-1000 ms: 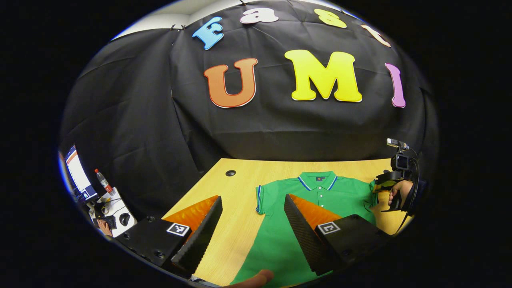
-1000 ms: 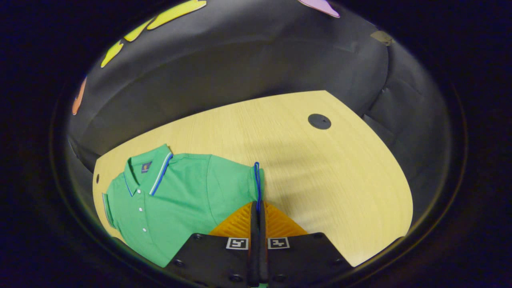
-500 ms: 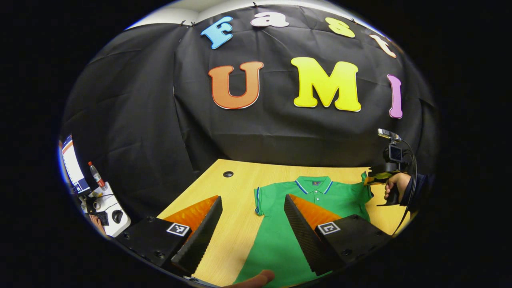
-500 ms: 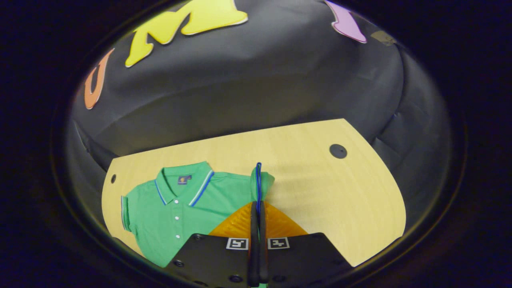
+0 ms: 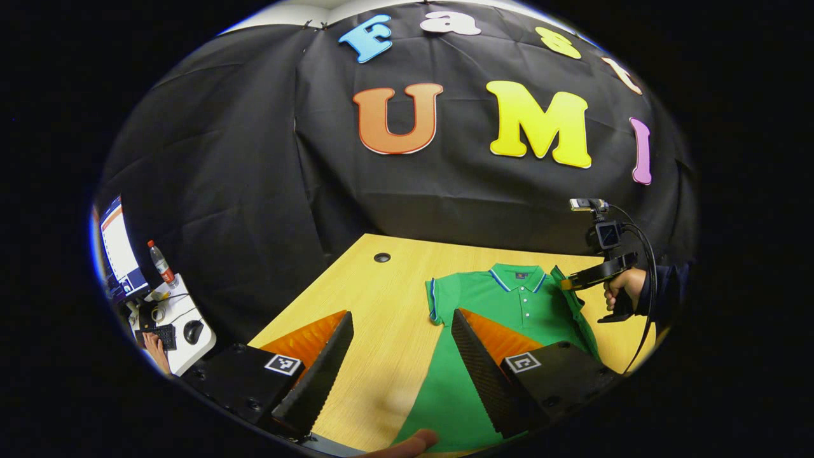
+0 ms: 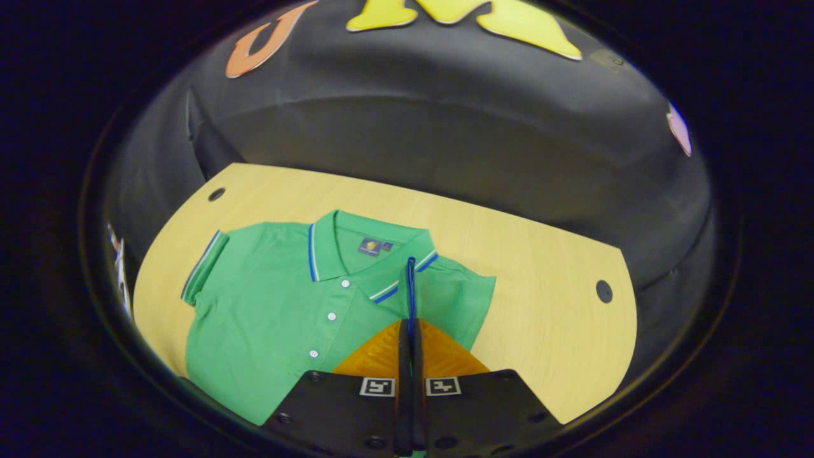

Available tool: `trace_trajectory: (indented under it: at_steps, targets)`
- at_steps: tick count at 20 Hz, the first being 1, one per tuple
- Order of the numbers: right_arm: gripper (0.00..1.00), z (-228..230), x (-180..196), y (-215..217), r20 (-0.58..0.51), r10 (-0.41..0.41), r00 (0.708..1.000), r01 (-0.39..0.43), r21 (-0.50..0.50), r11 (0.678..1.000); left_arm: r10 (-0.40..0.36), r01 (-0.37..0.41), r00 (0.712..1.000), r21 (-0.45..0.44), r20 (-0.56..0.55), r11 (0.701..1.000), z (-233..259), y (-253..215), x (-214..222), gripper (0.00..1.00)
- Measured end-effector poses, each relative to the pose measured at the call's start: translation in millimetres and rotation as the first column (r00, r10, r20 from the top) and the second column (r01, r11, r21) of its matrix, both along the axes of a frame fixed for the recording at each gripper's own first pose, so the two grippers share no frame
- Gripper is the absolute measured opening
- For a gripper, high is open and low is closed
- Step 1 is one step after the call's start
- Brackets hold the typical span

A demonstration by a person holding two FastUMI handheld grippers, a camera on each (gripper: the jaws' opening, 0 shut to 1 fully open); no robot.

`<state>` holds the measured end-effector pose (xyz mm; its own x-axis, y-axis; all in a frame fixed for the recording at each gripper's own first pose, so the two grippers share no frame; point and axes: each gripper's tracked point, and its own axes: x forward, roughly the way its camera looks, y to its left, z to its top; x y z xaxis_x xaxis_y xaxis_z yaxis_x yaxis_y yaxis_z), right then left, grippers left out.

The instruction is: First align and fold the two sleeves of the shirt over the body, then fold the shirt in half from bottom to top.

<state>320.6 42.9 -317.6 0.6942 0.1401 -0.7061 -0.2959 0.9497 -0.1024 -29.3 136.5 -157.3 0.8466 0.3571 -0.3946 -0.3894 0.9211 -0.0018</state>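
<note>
Right gripper [image 6: 410, 331] carried right sleeve [image 6: 411, 289] inward since earlier frame, cuff now over collar of green shirt [image 6: 280, 318] on bench [image 6: 540, 299]; fingers clenched on cuff. Left gripper [image 5: 400, 356] fingers spread wide, grasping nothing, above shirt's lower part. Left gripper view: hand [image 5: 620, 289], monitor [image 5: 117, 248], bottle [image 5: 160, 264]. Collar label unreadable.

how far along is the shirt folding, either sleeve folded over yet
Nothing is finished. In hand: the right gripper is shut on the right sleeve of the green polo shirt, carrying its cuff over the body near the collar. The left gripper hangs open above the wooden table; the left sleeve lies spread out flat. Left: lay this sleeve down, fold the other, then the bottom-to-top fold.
</note>
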Motion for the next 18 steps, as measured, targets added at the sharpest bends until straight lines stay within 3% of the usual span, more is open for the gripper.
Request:
trace_trajectory:
  at_steps: [4, 9, 11, 16, 18]
  targets:
    - [0.03, -16, -3, 20, -0.004, 0.1, 0.995, -0.1, -0.055, 0.993, 0.022, -0.022, 1.0, 0.013, -0.012, 1.0, -6, 9, -12, 1.0]
    - [0.03, -39, -10, 35, -0.053, 0.118, 0.992, -0.121, -0.043, 0.992, 0.057, -0.057, 0.998, -0.015, -0.017, 0.998, -14, 10, -21, 1.0]
    - [0.05, -35, -17, 46, -0.063, 0.123, 0.99, -0.123, 0.004, 0.992, 0.055, -0.056, 0.998, -0.01, -0.015, 0.998, -14, 11, -21, 1.0]
    - [0.53, 7, -42, 58, -0.033, 0.125, 0.992, -0.12, 0.128, 0.985, 0.071, -0.07, 0.997, 0.006, -0.024, 0.997, -16, 24, -7, 1.0]
    - [0.62, 31, -57, 53, -0.01, 0.127, 0.992, -0.124, 0.148, 0.981, 0.067, -0.067, 0.998, -0.009, -0.002, 0.998, -10, 30, 13, 1.0]
